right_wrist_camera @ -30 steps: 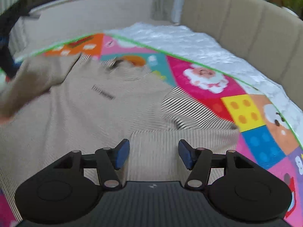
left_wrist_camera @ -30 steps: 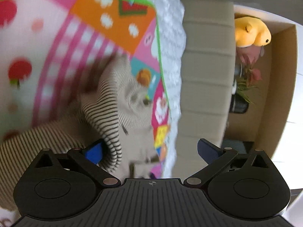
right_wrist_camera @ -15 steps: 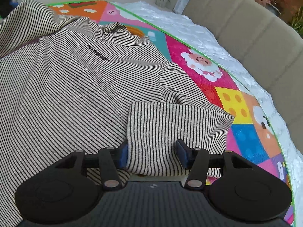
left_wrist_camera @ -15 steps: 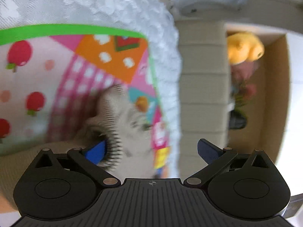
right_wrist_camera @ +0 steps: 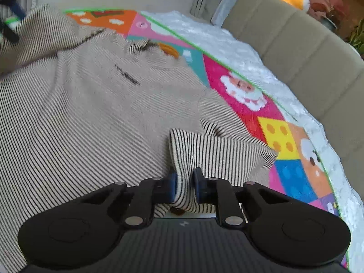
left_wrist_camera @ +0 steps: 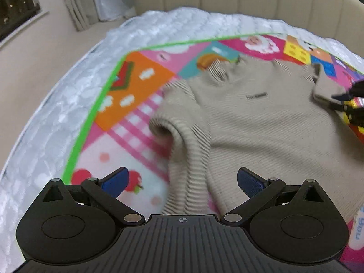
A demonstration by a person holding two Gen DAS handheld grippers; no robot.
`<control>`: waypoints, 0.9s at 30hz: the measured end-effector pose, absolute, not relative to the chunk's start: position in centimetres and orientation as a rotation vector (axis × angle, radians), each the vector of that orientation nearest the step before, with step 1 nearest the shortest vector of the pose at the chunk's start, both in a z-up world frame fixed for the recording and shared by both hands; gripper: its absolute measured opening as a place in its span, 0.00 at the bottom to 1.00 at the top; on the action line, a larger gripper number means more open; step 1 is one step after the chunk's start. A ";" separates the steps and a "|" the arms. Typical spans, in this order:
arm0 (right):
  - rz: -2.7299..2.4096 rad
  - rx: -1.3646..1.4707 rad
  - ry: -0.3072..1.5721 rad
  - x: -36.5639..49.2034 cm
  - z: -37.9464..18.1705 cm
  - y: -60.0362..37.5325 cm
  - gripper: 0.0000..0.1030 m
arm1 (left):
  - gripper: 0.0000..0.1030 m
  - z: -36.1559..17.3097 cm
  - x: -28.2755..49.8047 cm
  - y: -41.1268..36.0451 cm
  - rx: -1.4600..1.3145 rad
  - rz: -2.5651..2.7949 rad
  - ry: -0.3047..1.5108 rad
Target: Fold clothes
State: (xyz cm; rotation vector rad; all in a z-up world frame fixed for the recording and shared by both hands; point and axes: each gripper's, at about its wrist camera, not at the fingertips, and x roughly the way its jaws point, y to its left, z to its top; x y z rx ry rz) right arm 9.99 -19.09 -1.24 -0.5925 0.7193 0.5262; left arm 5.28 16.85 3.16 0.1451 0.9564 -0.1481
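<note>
The play mat covers the bed, and the striped shirt lies spread in the middle of it, front up, its long axis running from the collar, at the mat's far edge, toward the near edge. The shirt looks light and soft; it will sag and wrinkle, so a hem or a cuff is the best hold. The right gripper is closing on the cuff of the right sleeve, folded over the shirt's side. The left gripper is wide open above the left sleeve, probably not touching it.
</note>
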 end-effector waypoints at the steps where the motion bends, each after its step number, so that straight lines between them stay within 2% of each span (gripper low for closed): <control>1: 0.519 -0.574 0.718 10.2 -0.8 -19.3 0.12 | 1.00 3.1 5.3 17.0 0.119 -0.142 0.959; 5: 0.479 -0.496 0.685 11.8 2.0 -20.4 0.10 | 1.00 3.3 6.0 17.8 0.017 -0.106 0.953; 10: 0.445 -0.301 0.586 16.3 10.5 -21.1 0.09 | 1.00 4.1 6.6 18.2 -0.069 -0.107 0.921; 15: 0.498 -0.248 0.504 19.2 16.9 -17.8 0.09 | 1.00 3.6 6.7 18.7 -0.093 -0.113 0.930; 17: 0.553 -0.248 0.490 19.9 18.4 -15.5 0.05 | 1.00 3.3 6.6 19.2 -0.098 -0.111 0.932; 19: 0.606 -0.253 0.481 20.3 19.1 -13.3 0.01 | 1.00 3.1 6.4 19.8 -0.105 -0.105 0.936; 27: 0.766 -0.251 0.484 19.3 17.3 -7.3 0.01 | 1.00 2.1 4.1 21.3 -0.081 -0.191 0.982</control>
